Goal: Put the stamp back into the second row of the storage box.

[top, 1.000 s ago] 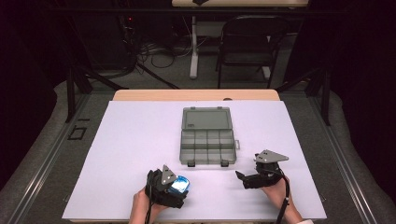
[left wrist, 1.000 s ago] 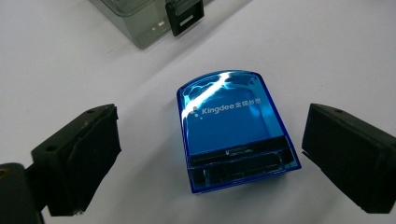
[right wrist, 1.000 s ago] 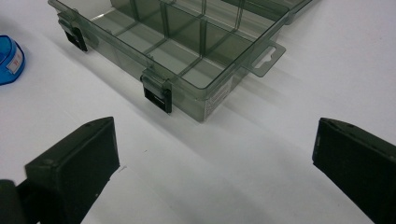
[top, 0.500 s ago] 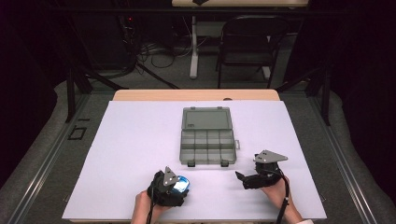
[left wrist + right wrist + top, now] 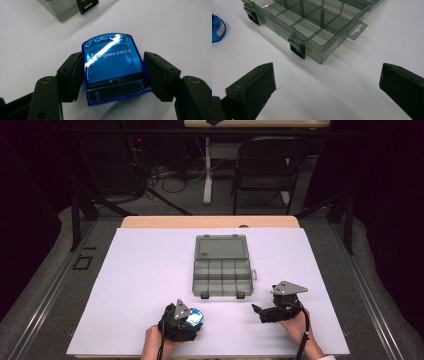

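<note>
Left tool [image 5: 113, 75] sits low over the table with a blue translucent case [image 5: 115, 67] between its two black jaws. These jaws have just been closing: the one on the left side of the left gripper view touches the case wall, while at the other one I cannot tell if a thin gap is left, so I cannot say the case is clamped. The case lies flat on the white table [image 5: 145, 270], near the front edge, in front of the left corner of the organiser box.

Right tool [image 5: 325, 82] rests to the right, with its jaws wide apart and nothing between them, pointing toward the near corner of the organiser box [image 5: 222, 277]. This box is of grey transparent plastic; it stands open in the middle of the table, the lid laid flat behind it, with two black latches on the front wall.

White sheet covers almost all of the table; only a wooden strip [image 5: 210, 221] shows at the far edge. Around the table the floor [image 5: 50, 285] is grey. Behind it the room is dark, with a folding chair [image 5: 270, 170] and some cables [image 5: 165, 180] on the floor.
</note>
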The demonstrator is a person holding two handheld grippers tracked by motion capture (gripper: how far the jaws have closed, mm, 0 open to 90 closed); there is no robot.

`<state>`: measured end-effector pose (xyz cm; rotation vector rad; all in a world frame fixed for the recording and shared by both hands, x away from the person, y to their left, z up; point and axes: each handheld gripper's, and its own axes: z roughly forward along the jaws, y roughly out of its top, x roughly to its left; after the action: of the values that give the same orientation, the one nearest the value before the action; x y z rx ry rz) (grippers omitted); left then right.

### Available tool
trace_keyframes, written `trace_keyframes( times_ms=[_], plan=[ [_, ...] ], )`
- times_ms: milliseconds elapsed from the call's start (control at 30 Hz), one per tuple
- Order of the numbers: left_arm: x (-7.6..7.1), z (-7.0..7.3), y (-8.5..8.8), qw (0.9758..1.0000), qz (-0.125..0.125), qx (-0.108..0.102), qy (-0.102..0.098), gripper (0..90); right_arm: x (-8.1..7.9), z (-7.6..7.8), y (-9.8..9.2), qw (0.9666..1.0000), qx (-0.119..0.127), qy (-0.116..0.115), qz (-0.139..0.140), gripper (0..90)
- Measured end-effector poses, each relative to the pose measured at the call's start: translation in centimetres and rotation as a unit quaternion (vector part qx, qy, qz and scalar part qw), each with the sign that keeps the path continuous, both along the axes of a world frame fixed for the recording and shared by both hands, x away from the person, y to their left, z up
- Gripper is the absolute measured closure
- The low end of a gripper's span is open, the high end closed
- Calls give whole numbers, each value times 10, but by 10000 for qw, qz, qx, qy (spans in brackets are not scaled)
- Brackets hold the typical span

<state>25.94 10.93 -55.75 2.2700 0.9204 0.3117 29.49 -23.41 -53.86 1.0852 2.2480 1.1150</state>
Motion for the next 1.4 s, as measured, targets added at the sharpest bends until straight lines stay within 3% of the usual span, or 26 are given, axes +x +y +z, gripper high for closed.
trace_keyframes(
  times_ms=[733,1400],
  plan=[
    [-2,-1,0,9998,-105,-114,-78,412,1,-1,1,10000,-26,9,51,1],
    [0,9,7,9991,-335,-33,-239,413,1,-1,-1,10000,-9,1,30,2]
  ],
)
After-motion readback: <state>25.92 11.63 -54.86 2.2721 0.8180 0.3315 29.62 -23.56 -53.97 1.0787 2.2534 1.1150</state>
